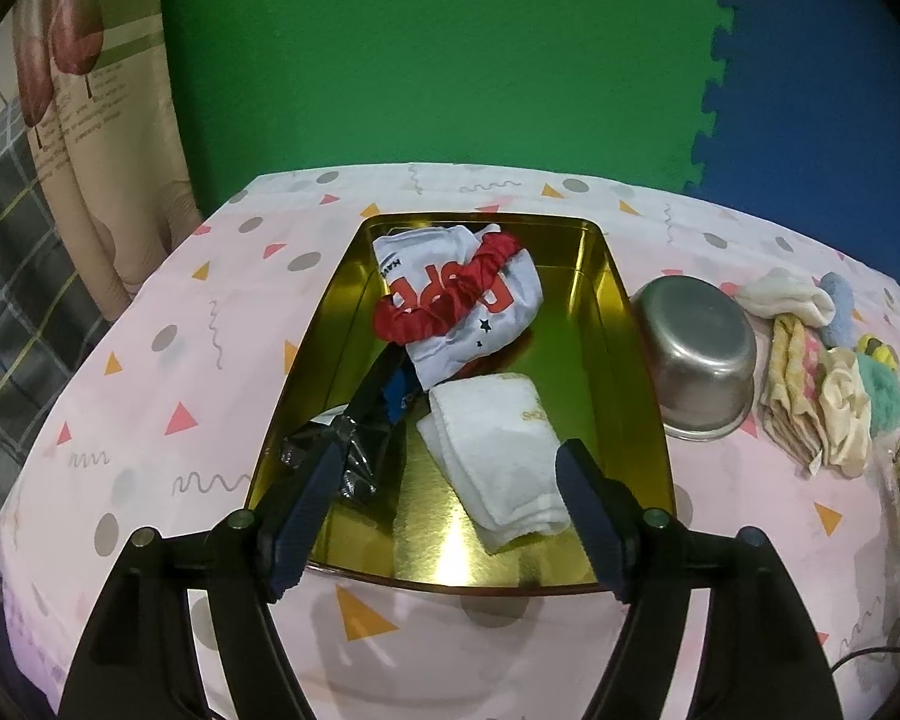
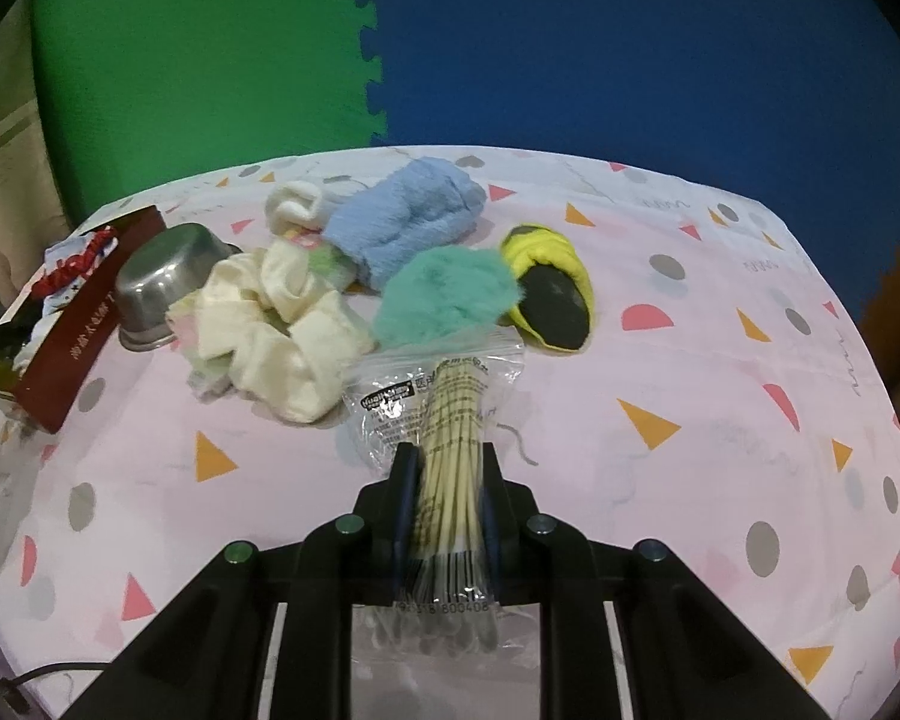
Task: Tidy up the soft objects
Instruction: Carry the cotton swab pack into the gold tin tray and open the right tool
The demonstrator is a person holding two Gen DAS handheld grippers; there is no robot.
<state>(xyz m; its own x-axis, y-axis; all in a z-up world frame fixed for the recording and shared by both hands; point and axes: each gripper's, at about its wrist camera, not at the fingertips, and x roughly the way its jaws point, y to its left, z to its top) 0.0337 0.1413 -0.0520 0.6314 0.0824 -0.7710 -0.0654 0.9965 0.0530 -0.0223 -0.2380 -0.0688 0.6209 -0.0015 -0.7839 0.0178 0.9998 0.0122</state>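
- While the left tool [image 1: 447,471] hangs wide open and empty over the gold tin [image 1: 606,276], a white towel [image 1: 498,450] lies inside, with a printed cloth [image 1: 456,294] at 12 o'clock of it.
- Right tool [image 2: 447,480] — clamped on a bag of cotton swabs [image 2: 444,408].
- Soft pile — cream scrunchie [image 2: 282,324], blue towel [image 2: 408,216], teal fluff [image 2: 444,294] — at 12 o'clock on the desk [image 2: 720,420].

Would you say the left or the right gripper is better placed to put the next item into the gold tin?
Right, probably. The right gripper is shut on the bag of cotton swabs, whereas the left gripper hangs open and empty over the gold tin.
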